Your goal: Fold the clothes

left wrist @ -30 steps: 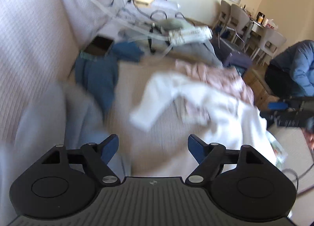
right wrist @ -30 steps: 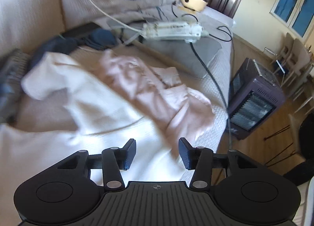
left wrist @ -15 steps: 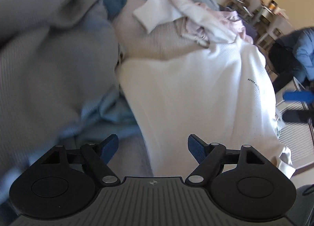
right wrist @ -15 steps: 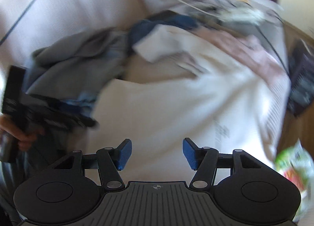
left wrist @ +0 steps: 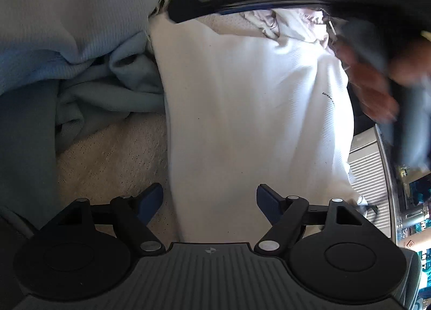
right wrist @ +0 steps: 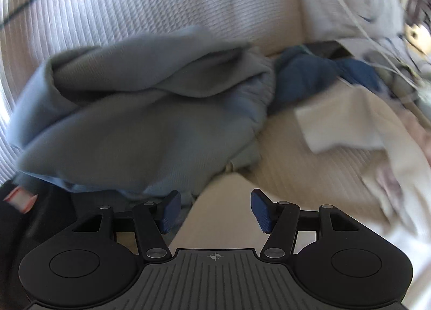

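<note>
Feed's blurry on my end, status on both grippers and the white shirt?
Left gripper open, empty, over white shirt. Right gripper open, empty, at its edge. Crumpled grey-blue garment bunched alongside.

right hand-held gripper [right wrist: 212, 209] agape, empty | grey-blue garment [right wrist: 140, 124] just ahead | sofa [right wrist: 161, 0]

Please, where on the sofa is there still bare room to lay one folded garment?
One bare patch of cushion lies between the grey-blue heap and the white shirt, just ahead of the open left claw. Another shows between heap and white sleeve, ahead of the open right claw. Toward the backrest it is crowded.
</note>
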Demonstrator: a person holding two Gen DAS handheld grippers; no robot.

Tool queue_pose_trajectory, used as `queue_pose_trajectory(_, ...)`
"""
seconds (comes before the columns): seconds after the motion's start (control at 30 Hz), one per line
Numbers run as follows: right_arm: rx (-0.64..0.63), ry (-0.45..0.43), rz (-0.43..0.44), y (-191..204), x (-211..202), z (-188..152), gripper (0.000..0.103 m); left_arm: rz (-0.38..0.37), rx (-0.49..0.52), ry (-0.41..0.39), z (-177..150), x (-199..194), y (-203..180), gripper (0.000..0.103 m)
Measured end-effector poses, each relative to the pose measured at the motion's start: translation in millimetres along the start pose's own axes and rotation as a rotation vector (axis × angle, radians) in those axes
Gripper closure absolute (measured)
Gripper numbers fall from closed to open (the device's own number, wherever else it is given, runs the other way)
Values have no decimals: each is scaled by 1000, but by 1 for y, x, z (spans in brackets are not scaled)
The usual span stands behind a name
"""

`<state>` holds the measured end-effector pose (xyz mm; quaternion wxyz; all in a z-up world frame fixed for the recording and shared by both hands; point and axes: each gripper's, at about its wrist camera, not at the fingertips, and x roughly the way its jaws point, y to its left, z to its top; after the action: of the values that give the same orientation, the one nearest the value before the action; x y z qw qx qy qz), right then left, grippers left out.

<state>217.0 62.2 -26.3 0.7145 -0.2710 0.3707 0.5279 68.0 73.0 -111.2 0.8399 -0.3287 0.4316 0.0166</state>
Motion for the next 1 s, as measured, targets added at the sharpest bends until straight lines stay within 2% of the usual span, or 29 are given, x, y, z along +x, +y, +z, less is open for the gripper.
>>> queue_pose_trajectory(0.17, -85, 54, 5, -10, 33, 12, 44, -55, -66, -17, 4, 1, 13, 31)
queue_pose_trajectory(0.2, -92, 74, 21, -12, 40, 15, 44, -61, -75, -22, 6, 1, 14, 38)
queue_pose_trajectory(0.23, -96, 97, 39, -15, 46, 16, 44, -63, -80, -25, 7, 1, 16, 52)
queue_pose_trajectory(0.27, -93, 119, 50, -17, 52, 16, 44, -65, -85, -26, 8, 2, 17, 57)
queue_pose_trajectory(0.33, -84, 158, 59, -19, 61, 13, 51, -69, -94, -28, 10, 3, 19, 85)
queue_pose_trajectory(0.37, -70, 168, 57, -21, 62, 10, 68, -79, -103, -26, 10, 2, 20, 85)
queue_pose_trajectory(0.4, -50, 172, 49, -23, 60, 6, 78, -95, -117, -23, 10, 2, 21, 88)
queue_pose_trajectory(0.5, 17, 137, 44, -28, 39, -2, 88, -111, -75, -29, 9, -7, 12, 90)
queue_pose_trajectory(0.63, 112, 32, 62, -36, -11, -11, 88, -188, -32, -54, 9, -33, -8, 92)
queue_pose_trajectory(0.77, 168, -65, 98, -37, -54, -11, 88, -241, -50, -100, 6, -69, -19, 93)
queue_pose_trajectory(0.9, 152, -103, 170, -20, -49, 8, 88, -212, -81, -124, 1, -97, -14, 93)
queue_pose_trajectory(1.0, 112, -63, 196, -4, -17, 19, 88, -129, -118, -109, -6, -96, 1, 93)
